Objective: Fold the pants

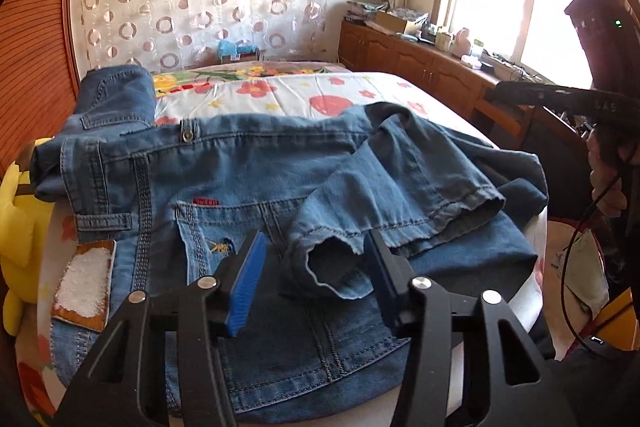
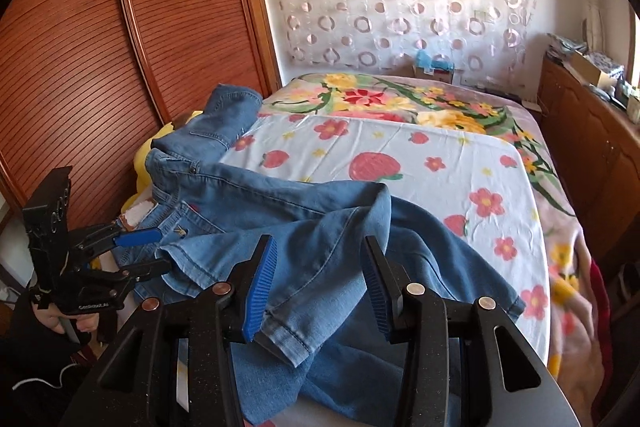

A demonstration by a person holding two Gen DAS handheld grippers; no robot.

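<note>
The pants (image 1: 248, 163) are soft, floppy blue jeans, a bit heavy, so they will sag and bunch. Best to grab a leg hem (image 1: 448, 205), thick and easy to pinch. They lie rumpled on the flowery bed (image 2: 420, 155), waist at 9 o'clock. The left gripper (image 1: 316, 267) and right gripper (image 2: 320, 279) are half open, holding nothing.

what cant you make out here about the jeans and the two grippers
- Right gripper, right wrist view: whether its pads press the jeans leg is unclear; the fingers hide the contact.
- Left gripper, left wrist view: the hem between its pads hides any contact.
- Jeans' lower edge: cut off by both grippers' bodies.
- Red tag lettering: too small.
</note>
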